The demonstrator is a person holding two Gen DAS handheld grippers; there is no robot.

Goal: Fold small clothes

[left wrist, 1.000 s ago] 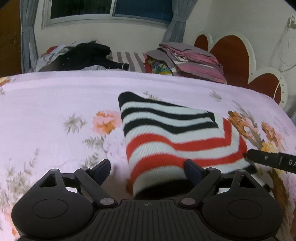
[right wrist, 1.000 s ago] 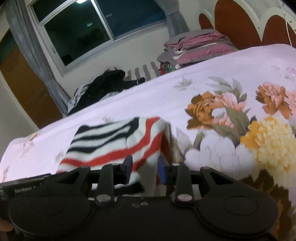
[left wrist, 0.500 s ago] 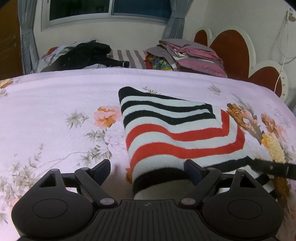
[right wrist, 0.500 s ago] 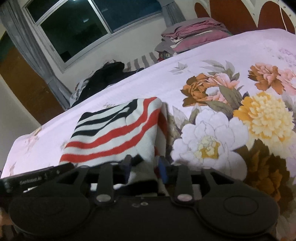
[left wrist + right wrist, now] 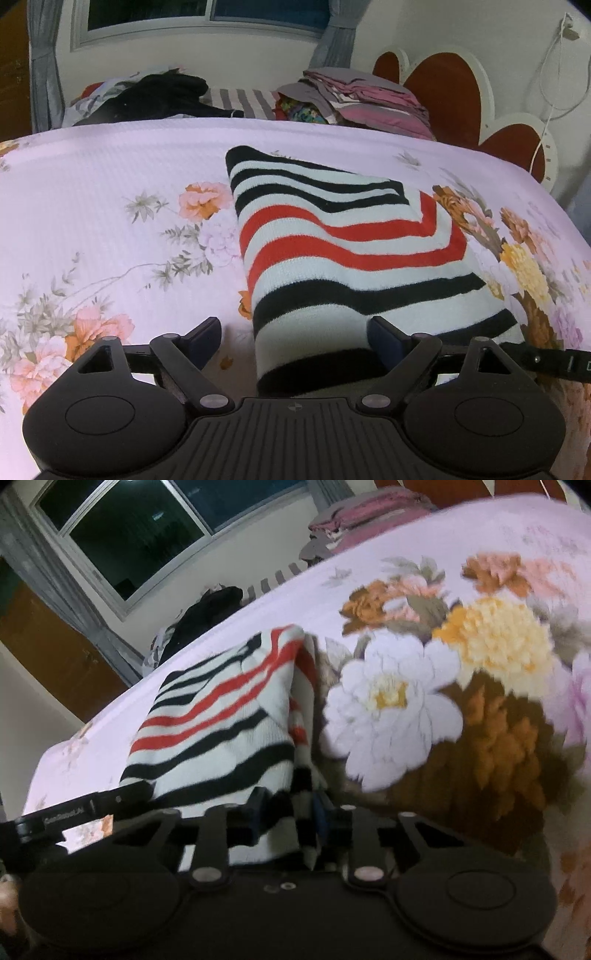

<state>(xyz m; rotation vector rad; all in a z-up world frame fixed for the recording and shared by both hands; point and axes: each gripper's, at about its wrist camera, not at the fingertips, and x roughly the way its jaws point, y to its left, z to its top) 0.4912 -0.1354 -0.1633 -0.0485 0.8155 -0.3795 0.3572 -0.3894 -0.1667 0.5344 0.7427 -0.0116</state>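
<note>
Drawn nearer over the past second, the striped sweater (image 5: 343, 243) now fills more of the left wrist view, with black bands at its near edge that were not seen before. It is laid folded on the flowered bedspread (image 5: 92, 206), its black, white and red stripes meeting in a chevron near the right side. The left gripper (image 5: 295, 332) is held with its jaws wide apart, one finger over bare bedspread and the other over the sweater's near edge; nothing is gripped between them. The right gripper (image 5: 288, 812) is seen clamped on the sweater's near right corner, a fold of striped cloth (image 5: 306, 805) pinched between its close-set blue pads. In the right wrist view the garment's right edge is lifted slightly, an under layer showing beneath it. Dark clothes (image 5: 162, 96) and a stack of folded pink and grey laundry (image 5: 369, 99) are piled at the far side of the bed, below a window (image 5: 207, 14).
</note>
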